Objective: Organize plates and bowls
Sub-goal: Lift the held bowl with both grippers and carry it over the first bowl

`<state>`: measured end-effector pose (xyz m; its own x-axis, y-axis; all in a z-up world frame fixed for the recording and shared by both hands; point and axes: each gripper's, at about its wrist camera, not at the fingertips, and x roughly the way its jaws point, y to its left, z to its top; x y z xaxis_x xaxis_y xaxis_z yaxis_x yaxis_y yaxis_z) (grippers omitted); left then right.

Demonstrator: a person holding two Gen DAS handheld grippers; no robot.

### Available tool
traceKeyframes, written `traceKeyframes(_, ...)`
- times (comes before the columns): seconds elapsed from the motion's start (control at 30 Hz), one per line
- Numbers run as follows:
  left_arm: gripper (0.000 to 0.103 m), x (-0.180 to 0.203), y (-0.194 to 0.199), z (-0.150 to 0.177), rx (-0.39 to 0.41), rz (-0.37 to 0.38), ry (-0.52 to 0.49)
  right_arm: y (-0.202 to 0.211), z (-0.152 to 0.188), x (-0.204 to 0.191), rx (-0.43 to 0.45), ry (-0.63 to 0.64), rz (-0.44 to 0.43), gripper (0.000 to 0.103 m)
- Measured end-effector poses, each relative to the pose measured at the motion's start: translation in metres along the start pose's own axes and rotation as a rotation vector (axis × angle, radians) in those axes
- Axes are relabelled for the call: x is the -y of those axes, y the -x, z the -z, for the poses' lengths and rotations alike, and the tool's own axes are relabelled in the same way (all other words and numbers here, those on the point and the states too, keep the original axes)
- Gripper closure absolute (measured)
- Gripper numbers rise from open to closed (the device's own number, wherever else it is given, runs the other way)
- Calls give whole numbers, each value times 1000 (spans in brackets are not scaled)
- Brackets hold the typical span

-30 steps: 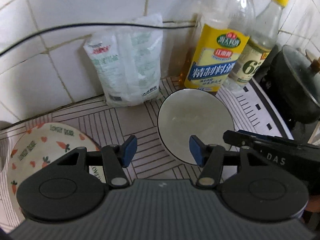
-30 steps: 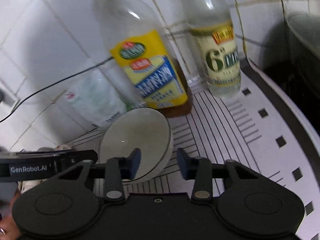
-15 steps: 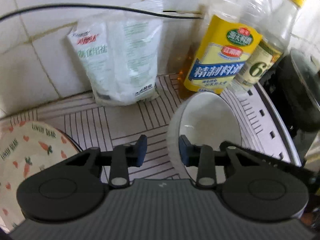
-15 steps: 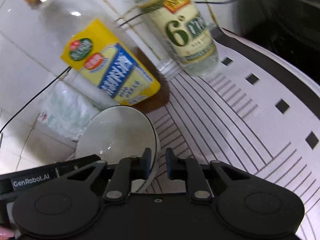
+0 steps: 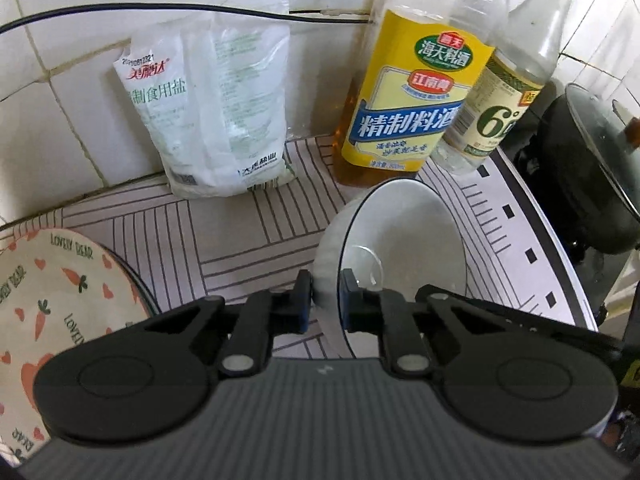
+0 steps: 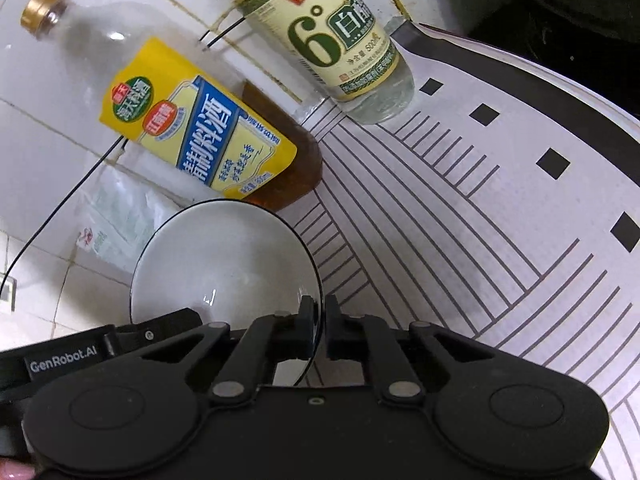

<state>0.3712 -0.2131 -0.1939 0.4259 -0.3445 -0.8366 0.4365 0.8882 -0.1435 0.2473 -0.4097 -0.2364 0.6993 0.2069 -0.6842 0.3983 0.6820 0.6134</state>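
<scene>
Left gripper [image 5: 325,295]: we see its jaws, which have just been closing, pinched on the near left rim of the white bowl [image 5: 404,248], one pad outside the wall and one inside, at lower centre of the left wrist view.
Right gripper [image 6: 319,330]: in the right wrist view its jaws are pressed on the bowl's rim at lower centre, the thin black edge passing between the pads.
Bowl: we hold it from two sides; in the left wrist view it fills the centre, tipped, its opening turned to the right of the frame.
Key relation: the bowl lies straight ahead of both pairs of tongs, each holding a different side of the rim, so neither hand is nearer; we judge that the two must move together.
Patterned plate [image 5: 52,300]: at lower left of the left wrist view, well apart from the bowl, on the striped mat [image 5: 248,236].
Likely step: carrying the bowl towards the other dishes, we judge.
Farther back: a salt bag [image 5: 216,112], a yellow-labelled bottle [image 5: 416,96] and a clear bottle [image 5: 508,80] stand by the tiled wall, close behind the bowl.
Far right: a dark pot [image 5: 592,172] at the frame edge.
</scene>
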Motion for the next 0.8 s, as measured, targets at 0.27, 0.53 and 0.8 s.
traceKeyframes(0.27, 90, 9, 40, 5, 28, -2, 36, 30, 2, -14, -20, 80, -10, 93)
traceKeyframes(0.53, 90, 25, 88, 28, 55, -25, 28, 74, 4, -33, -44, 167, -20, 93)
traceKeyframes(0.8, 90, 30, 133, 56, 64, -30, 42, 123, 17, -47, -66, 242, -59, 93)
